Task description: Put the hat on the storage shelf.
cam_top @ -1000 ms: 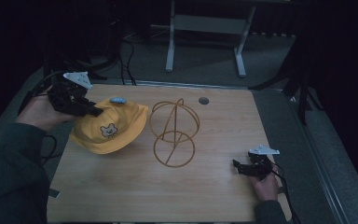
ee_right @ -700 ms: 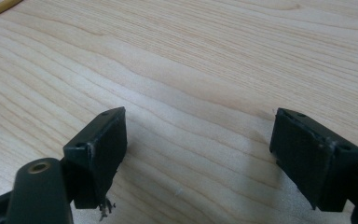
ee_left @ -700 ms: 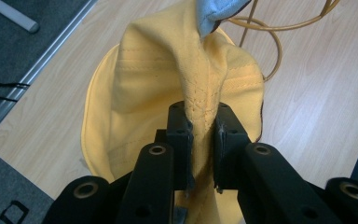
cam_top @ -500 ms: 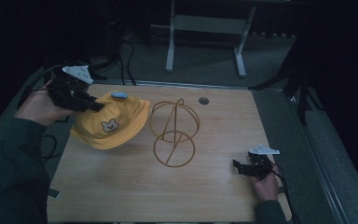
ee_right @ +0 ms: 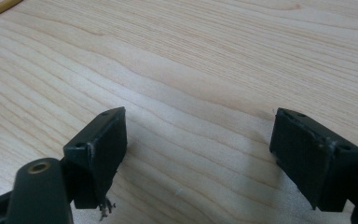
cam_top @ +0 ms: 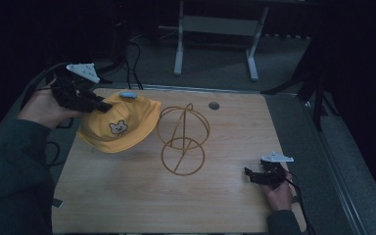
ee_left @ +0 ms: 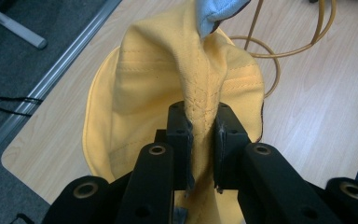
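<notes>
At the left of the high view we see the left gripper [cam_top: 94, 102], held in the person's left hand [cam_top: 43, 108] above the table's [cam_top: 127, 196] left rear corner, a grey three-cornered plate on top. Its jaws are pinched tight on a fold of the yellow hat [cam_top: 120, 125]; in the left gripper view the black pads [ee_left: 182, 135] press a stitched seam of the hat [ee_left: 168, 79] between them. The hat is soft woven cloth with rows of visible stitching and a floppy brim. It hangs lifted from the gripper, its lower edge near or on the tabletop; we cannot tell which. Its front carries a small cartoon bear face, and we can read no writing on it. A pale blue patch [cam_top: 127, 95] sits at its top edge.

Just right of the hat stands a wire stand [cam_top: 182, 138] of thin golden-brown rod: a flat ring at the base, with upright hoops crossing above it. A small dark round disc [cam_top: 214, 105] is set in the tabletop near the far edge.

The table is pale wood-grain board with a metal rim.

At the right, the right gripper [cam_top: 254, 176] rests low near the front edge in the right hand [cam_top: 278, 193]. Its jaws stand wide apart over bare wood, holding nothing.
</notes>
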`<state>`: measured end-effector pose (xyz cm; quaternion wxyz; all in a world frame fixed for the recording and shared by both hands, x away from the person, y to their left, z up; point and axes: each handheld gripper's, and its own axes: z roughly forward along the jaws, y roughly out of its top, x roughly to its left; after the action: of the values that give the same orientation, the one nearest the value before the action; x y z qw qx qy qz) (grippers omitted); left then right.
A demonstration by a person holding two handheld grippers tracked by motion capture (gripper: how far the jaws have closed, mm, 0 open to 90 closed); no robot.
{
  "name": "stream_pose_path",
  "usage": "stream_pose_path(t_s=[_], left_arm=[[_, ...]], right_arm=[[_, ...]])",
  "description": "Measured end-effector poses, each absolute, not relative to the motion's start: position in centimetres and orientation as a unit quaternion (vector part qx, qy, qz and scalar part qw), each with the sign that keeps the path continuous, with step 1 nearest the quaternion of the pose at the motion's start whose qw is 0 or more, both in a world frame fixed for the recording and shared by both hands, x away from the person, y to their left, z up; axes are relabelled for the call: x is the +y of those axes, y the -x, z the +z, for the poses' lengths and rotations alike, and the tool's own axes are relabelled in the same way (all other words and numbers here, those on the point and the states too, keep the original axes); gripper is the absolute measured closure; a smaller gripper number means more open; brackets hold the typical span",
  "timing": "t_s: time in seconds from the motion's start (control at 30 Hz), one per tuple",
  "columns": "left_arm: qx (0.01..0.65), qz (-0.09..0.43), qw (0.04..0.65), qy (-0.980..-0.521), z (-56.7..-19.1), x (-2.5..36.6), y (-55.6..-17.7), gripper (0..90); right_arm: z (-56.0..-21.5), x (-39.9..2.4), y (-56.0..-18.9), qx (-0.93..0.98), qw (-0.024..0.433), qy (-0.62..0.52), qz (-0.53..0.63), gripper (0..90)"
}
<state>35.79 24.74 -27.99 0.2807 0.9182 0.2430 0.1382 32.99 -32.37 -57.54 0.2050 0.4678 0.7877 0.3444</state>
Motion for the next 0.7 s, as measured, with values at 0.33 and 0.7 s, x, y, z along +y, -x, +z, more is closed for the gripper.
stream_pose_path(t_s=[0.33,0.7], left_arm=[[0.237,0.144,0.299,-0.913,-27.3,24.3,-35.9,79.4],[0.235,0.152,0.302,-0.911,-26.2,24.2,-35.8,79.4]], right_arm=[[-57.5,-32.4,-33.0,0.788,0.205,-0.468,0.345,18.8],[-57.5,-32.4,-33.0,0.789,0.205,-0.466,0.344,18.8]])
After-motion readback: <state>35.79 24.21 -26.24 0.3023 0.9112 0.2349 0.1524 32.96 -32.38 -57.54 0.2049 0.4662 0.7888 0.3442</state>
